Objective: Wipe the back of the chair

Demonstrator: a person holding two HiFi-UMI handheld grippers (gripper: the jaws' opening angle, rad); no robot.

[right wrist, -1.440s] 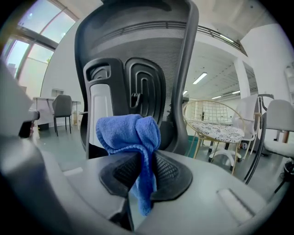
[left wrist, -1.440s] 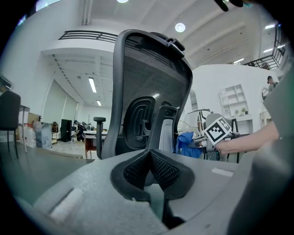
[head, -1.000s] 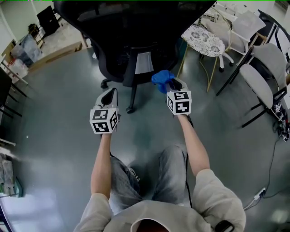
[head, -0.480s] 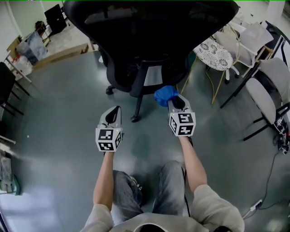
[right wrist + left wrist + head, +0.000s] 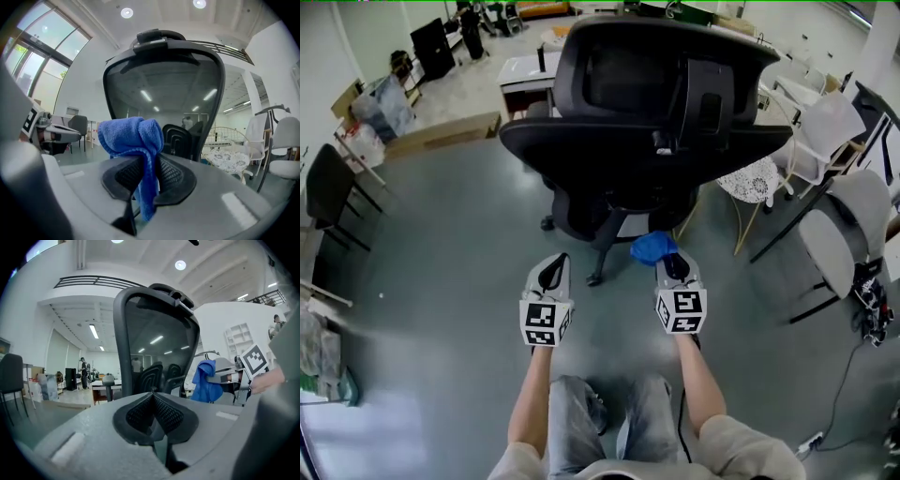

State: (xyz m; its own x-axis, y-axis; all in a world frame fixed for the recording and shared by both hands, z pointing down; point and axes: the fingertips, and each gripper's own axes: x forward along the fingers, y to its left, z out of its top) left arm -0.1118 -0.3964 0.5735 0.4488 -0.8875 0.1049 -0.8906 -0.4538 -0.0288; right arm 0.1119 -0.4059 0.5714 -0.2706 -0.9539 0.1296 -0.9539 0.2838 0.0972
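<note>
Head view: the black office chair (image 5: 647, 112) fills the upper middle of the frame with its rear side toward the person. Both tools sit below it in the lower middle, over the grey floor (image 5: 441, 281).
Left side: the left hand-held gripper (image 5: 554, 270) is left of centre. In the left gripper view its jaws are closed together with nothing between them. It points up at the chair and is apart from it.
Right side: the right hand-held gripper (image 5: 671, 264) is right of centre, level with the other. Its jaws are clamped on a blue cloth (image 5: 652, 248).
Cloth: in the right gripper view it bunches in a roll above the jaw tips, and one fold hangs down between them.
Chair back (image 5: 164, 79): it is dark mesh in a black frame with a headrest on top. In the right gripper view it rises beyond the cloth and fills the upper middle.
Cloth to chair: in the head view the cloth lies just under the seat, near the chair's post. No view shows contact with the mesh.
Surroundings: white chairs (image 5: 848, 216) stand at the right edge, with a round patterned tabletop (image 5: 755, 178) beside them.
</note>
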